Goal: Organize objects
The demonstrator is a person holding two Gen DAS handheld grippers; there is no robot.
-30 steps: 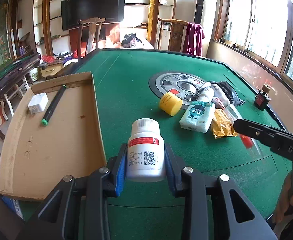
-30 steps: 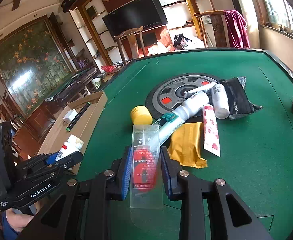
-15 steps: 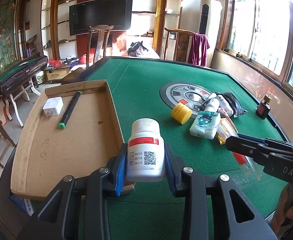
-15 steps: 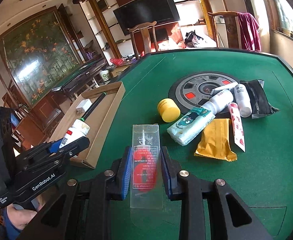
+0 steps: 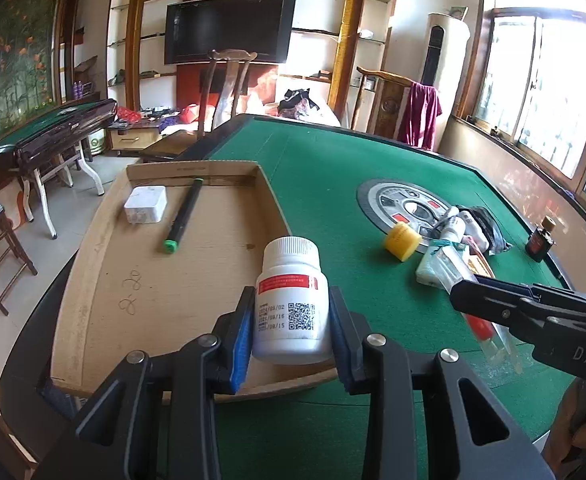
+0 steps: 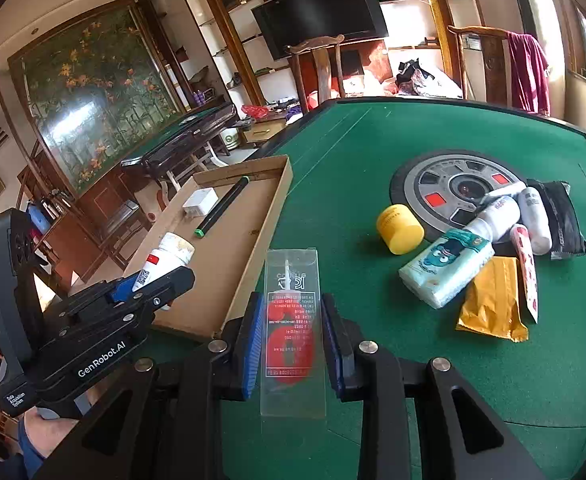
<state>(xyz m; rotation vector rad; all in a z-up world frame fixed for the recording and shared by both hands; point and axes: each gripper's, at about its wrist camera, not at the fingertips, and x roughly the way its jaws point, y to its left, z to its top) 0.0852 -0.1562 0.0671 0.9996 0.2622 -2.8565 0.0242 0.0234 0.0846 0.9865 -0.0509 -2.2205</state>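
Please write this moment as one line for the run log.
left hand-held gripper: shut on white pill bottle | right hand-held gripper: shut on clear packet | cardboard tray: holds white charger, black marker

White pill bottle [image 5: 291, 304], red label band, QR code, upright, clamped between blue pads above cardboard tray [image 5: 105, 280]. Clear flat packet [image 6: 293, 328], red contents, gripped upright over green felt. Tray holds white adapter [image 5: 145, 210], black marker [image 5: 182, 216].

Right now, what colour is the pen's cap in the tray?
Green cap on a black pen; clearest in the left wrist view.
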